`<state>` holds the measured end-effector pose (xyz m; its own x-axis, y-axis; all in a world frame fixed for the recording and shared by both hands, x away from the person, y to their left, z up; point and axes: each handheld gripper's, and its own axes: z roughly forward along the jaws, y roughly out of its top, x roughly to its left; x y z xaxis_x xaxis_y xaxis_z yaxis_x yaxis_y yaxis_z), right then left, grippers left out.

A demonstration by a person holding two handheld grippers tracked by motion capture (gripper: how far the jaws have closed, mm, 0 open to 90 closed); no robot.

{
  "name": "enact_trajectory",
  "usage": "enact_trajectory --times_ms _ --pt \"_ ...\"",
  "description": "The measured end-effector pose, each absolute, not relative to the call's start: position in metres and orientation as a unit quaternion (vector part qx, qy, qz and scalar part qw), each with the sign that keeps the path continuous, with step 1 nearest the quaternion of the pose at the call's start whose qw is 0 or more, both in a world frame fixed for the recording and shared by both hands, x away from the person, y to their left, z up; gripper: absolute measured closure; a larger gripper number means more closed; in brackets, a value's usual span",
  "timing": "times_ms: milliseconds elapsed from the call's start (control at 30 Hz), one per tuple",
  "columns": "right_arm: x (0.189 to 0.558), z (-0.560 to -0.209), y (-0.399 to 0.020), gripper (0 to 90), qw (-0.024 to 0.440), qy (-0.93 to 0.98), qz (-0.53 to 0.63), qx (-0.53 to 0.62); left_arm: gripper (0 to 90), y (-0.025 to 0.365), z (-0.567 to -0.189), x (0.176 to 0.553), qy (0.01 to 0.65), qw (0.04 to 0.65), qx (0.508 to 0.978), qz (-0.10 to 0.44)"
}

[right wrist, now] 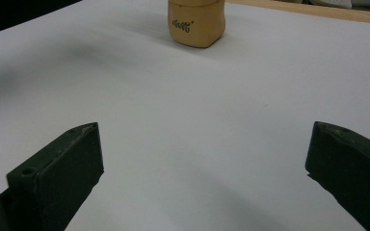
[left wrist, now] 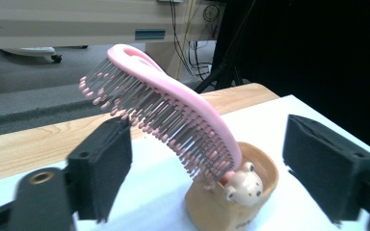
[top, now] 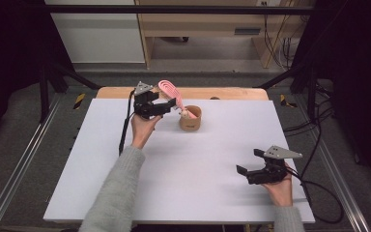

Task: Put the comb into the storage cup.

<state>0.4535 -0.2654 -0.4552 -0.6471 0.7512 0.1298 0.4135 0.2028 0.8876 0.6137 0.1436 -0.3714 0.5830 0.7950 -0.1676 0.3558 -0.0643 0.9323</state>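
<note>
A pink hairbrush (top: 168, 89) stands with its handle end in a tan cup (top: 190, 119) at the back middle of the white table and leans up toward the left. In the left gripper view the hairbrush (left wrist: 173, 110) slants between my left gripper's (left wrist: 208, 122) jaws, bristles down, and the pads stand apart from it. The cup (left wrist: 231, 202) carries a small bear figure (left wrist: 243, 185) on its rim. My left gripper (top: 168, 106) hovers just left of the cup. Near the front right, my right gripper (top: 248, 161) rests open with bare table between its jaws (right wrist: 204, 130), facing the cup (right wrist: 196, 21).
The white table top (top: 174, 183) lies on a wooden bench (top: 232, 93) whose edge shows at the back. Cables (top: 319, 188) trail off the right side. Metal rails (top: 24, 159) run along both sides, and wooden furniture (top: 198, 24) stands behind.
</note>
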Motion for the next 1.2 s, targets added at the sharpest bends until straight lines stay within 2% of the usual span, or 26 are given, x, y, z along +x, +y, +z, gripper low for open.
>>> enact_trajectory --times_ms 100,233,700,1200 --pt "0.453 -0.455 -0.265 0.2 0.169 0.756 0.501 0.385 7.1 0.147 -0.367 0.609 0.407 0.543 0.707 0.198" --pt "0.453 -0.455 -0.265 0.2 0.17 0.757 0.502 0.383 2.8 0.152 -0.362 0.601 0.405 0.535 0.714 0.2" --pt "0.453 -0.455 -0.264 0.2 0.171 0.754 0.506 0.383 1.0 0.176 -0.355 0.563 0.367 0.542 0.731 0.195" --pt "0.453 -0.455 -0.263 0.2 0.17 0.753 0.51 0.38 1.3 0.214 -0.367 0.519 0.348 0.553 0.732 0.189"
